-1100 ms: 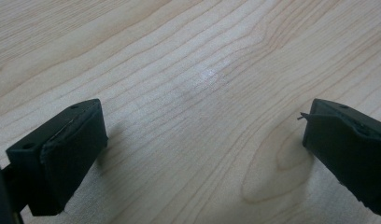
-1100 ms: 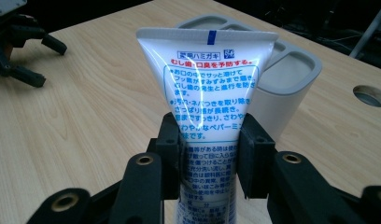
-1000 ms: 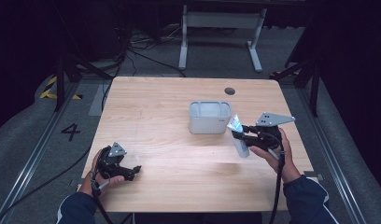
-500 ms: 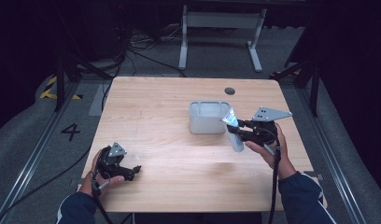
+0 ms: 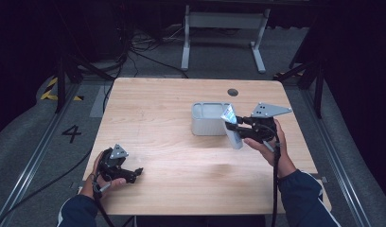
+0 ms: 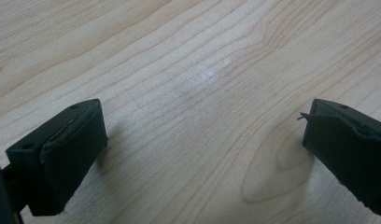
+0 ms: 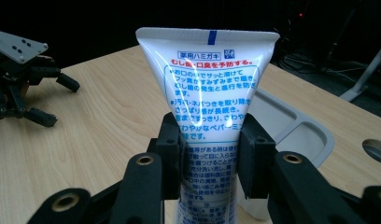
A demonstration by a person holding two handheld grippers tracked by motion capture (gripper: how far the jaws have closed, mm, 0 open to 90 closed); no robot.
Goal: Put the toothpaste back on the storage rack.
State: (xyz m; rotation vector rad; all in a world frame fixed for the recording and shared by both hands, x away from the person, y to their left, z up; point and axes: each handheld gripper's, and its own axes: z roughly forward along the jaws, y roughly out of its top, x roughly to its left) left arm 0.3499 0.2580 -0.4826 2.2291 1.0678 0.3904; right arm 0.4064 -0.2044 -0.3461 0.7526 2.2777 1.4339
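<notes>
Tube [image 7: 208, 116] carried nearer grey bin [image 5: 206, 119], white, blue-striped crimp, Japanese print

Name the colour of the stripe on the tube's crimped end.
Blue, on the white tube; clearest in the right gripper view.

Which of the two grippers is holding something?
The right gripper, beside the grey container. It is shut on a white toothpaste tube. The left gripper is open, with nothing between its jaws, low over the table.

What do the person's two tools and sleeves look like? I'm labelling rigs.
Both tools, left and right, are black with blocky jaws, each topped by a grey three-cornered plate and trailing a black cable. The sleeves are dark navy.
</notes>
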